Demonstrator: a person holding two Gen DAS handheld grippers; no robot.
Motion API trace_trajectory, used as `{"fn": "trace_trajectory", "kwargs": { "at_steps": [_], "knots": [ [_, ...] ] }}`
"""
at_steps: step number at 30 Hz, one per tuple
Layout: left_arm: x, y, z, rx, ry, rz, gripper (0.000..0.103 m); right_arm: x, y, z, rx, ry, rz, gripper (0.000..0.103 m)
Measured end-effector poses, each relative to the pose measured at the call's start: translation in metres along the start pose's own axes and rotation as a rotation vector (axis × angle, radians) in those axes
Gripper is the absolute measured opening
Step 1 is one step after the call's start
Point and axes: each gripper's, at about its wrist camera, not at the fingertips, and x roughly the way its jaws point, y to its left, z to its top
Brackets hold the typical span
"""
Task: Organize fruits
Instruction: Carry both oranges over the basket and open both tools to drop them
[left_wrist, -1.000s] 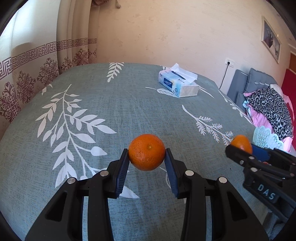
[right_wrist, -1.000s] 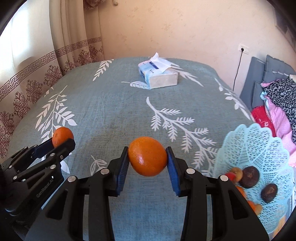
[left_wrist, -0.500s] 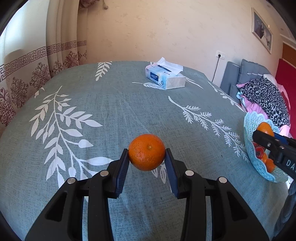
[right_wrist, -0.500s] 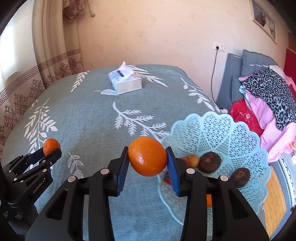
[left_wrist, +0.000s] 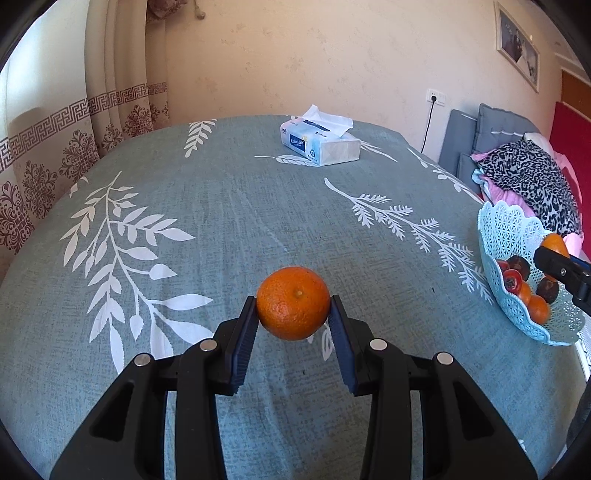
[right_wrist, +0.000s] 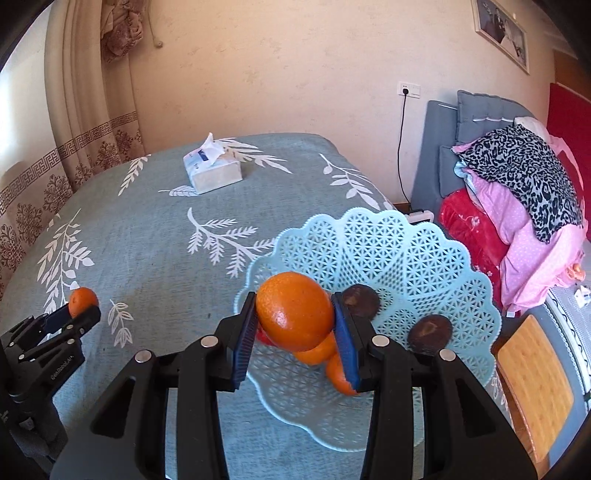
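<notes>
Left wrist view first: the left gripper (left_wrist: 293, 325) is clamped on a mandarin (left_wrist: 293, 302), blue pads (left_wrist: 246, 338) pressed to both sides, so the jaws sit about a fruit's width apart. It hangs over the teal leaf-print tablecloth (left_wrist: 221, 229), not touching it. Off to that gripper's right, at the table edge, there's the light blue lattice basket (left_wrist: 495, 236) with a few orange and dark fruits inside. Far ahead and a bit right sits a tissue box (left_wrist: 320, 142).

Right wrist view: the right gripper (right_wrist: 295, 328) is closed on a bigger orange (right_wrist: 295, 312), same deal, pads tight on both sides. It's held right over the near-left rim of the basket (right_wrist: 406, 258). Just below and behind the jaws are a couple of orange fruits, partly hidden, and two dark brown fruits (right_wrist: 360, 301) lie just ahead to the right. Way off to its left you can see the other gripper with its mandarin. Tissue box is far ahead, left of centre.
</notes>
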Motion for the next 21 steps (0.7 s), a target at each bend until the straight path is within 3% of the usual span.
{"fn": "trace_trajectory", "kwargs": {
  "at_steps": [21],
  "knots": [
    [-0.025,-0.056,0.011,0.079,-0.024,-0.035,0.039,0.008,-0.074,-0.012,0.143,0.024,0.001,0.042]
  ]
}}
